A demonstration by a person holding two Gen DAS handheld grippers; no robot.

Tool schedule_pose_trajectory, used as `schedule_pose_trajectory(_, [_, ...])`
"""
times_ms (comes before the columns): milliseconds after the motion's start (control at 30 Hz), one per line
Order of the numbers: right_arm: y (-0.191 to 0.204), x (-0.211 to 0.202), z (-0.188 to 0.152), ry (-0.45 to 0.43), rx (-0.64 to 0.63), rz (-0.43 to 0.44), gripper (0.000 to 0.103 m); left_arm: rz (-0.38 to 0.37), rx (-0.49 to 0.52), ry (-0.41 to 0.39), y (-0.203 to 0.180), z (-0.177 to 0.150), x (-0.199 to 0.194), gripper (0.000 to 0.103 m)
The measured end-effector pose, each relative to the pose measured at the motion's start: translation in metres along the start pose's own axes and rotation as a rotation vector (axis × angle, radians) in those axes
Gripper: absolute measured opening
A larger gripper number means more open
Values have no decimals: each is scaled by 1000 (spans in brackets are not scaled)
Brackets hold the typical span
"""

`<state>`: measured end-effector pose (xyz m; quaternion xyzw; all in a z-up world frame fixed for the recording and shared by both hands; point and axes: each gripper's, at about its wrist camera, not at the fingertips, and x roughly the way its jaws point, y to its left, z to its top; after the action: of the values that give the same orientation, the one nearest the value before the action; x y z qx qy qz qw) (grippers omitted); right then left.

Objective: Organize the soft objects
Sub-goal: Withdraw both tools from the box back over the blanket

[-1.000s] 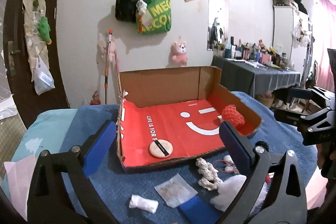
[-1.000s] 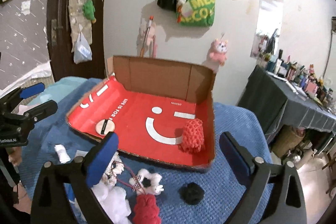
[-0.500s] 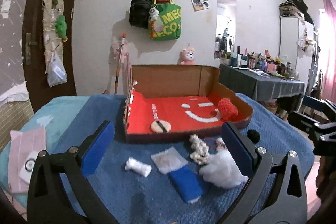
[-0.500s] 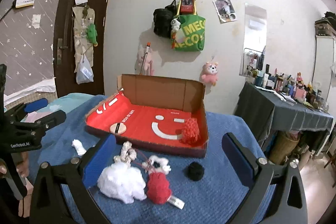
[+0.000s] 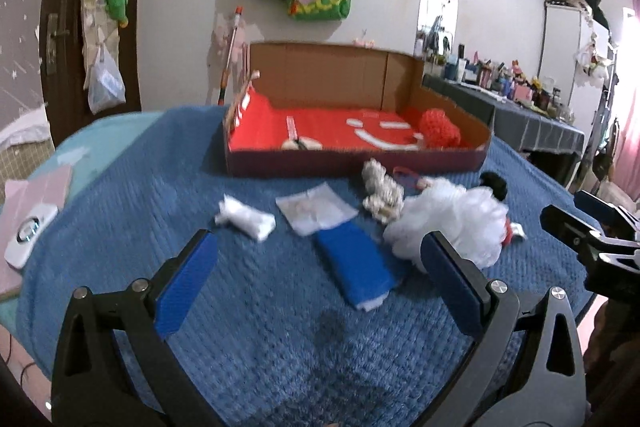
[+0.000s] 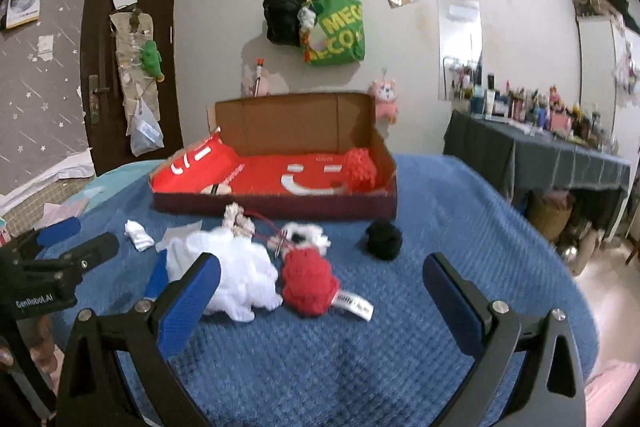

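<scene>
Both grippers, left (image 5: 318, 267) and right (image 6: 320, 285), gape wide, empty, over bare blanket (image 6: 460, 227) before the box (image 6: 276, 205).

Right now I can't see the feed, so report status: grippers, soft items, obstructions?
Left gripper open, empty. Right gripper open, empty. Red knit piece in box; white puff, red knit ball, black pompom lie outside on blanket. Path clear.

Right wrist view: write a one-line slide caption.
Open right gripper faces a white puff, red knit piece and black pom-pom before the red-lined box.
</scene>
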<state>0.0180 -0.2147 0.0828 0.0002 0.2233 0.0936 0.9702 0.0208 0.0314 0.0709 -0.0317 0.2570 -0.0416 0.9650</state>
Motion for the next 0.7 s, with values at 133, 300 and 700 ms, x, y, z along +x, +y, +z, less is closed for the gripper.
schedule_pose_trajectory(133, [0,13,-11,33,-3,-15,103,1,-12,40,4,-6,10,103])
schedule_pose_trajectory(300, [-5,22,-15,60,14,-18,103,-1,-22,75,5,-9,19,103])
schedule_pose_trajectory(700, [-11,46,-14,145,-8,-40,103,-14,-15,195,0,-4,44,103])
